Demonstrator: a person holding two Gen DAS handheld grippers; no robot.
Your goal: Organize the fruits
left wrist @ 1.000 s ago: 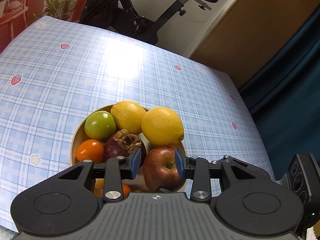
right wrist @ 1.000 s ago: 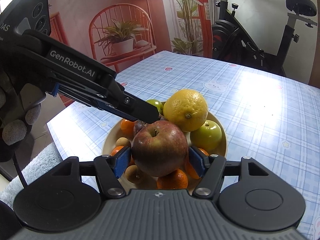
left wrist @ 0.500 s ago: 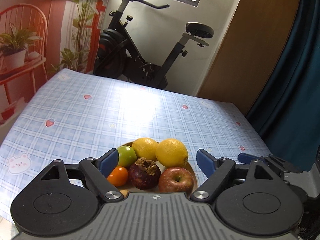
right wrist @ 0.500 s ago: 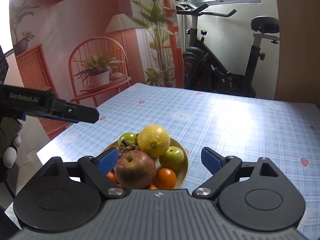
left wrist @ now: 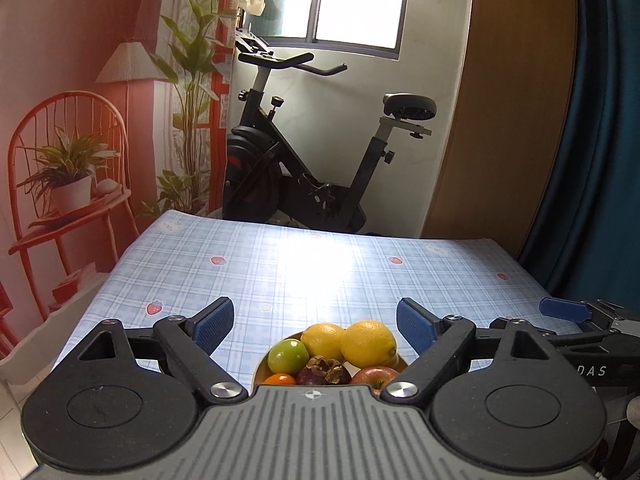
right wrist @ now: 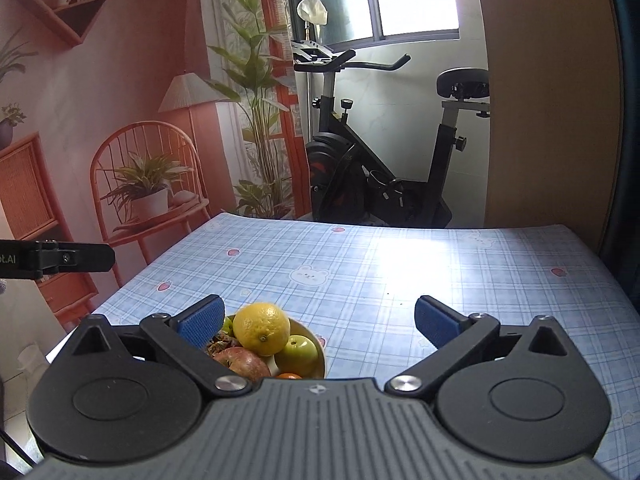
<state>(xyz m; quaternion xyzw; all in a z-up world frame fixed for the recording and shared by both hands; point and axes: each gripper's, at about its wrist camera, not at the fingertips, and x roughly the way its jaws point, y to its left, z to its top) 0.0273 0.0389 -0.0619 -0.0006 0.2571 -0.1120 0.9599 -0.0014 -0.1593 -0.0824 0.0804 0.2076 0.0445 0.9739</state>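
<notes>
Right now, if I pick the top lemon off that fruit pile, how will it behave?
The lemon looks round and firm, so it would likely roll once set on the tablecloth. Its rind looks pebbled, probably grippy enough. It rests against the green apple and red apple; lifting may shift them.

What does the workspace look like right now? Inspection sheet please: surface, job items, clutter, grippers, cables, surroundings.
Surface: table under a blue plaid cloth, glare mid-table.
Job's things: bowl at the near edge holding lemons, green apple, red apple, mangosteen, orange.
Clutter: nothing seen.
Grippers: left gripper and right gripper open, jaws just opened, nothing between the pads.
Cables: nothing seen on the table.
Surroundings: exercise bike, window, printed backdrop, blue curtain.
</notes>
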